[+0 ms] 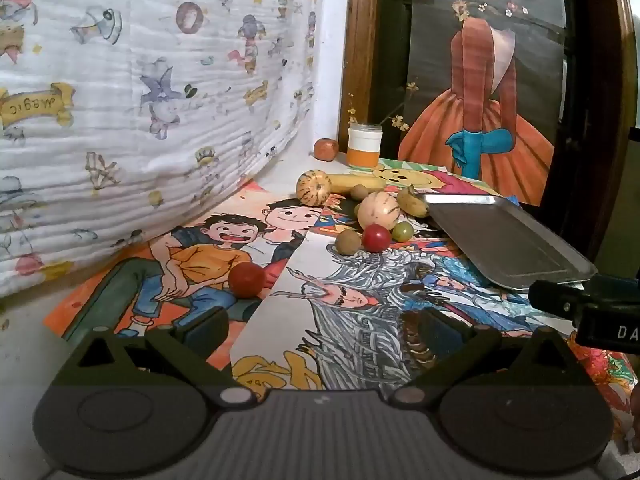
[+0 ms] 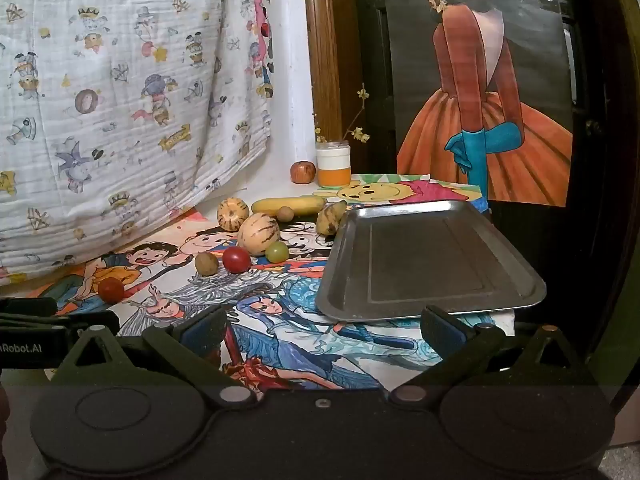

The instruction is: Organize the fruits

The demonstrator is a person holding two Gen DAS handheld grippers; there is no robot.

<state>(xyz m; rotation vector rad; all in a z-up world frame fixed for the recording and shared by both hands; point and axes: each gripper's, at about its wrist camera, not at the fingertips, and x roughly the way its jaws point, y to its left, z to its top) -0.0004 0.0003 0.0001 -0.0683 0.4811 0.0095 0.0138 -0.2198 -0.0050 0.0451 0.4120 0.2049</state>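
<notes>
Both the left gripper [image 1: 320, 332] and the right gripper [image 2: 322, 330] hover with jaws spread wide, holding nothing. Beyond them, on the drawing-covered bench, a red tomato [image 1: 247, 279] lies apart from a cluster: another tomato [image 1: 376, 237], a green grape [image 2: 277, 251], striped melons [image 2: 258, 234], bananas [image 2: 288, 205]. The steel tray [image 2: 424, 264] sits bare just beside them, to their right.

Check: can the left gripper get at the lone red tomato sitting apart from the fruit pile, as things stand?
Probably yes. The left gripper is open and empty, and the lone red tomato sits on the drawings just ahead of its left finger, apart from the fruit pile, with nothing between them.
</notes>
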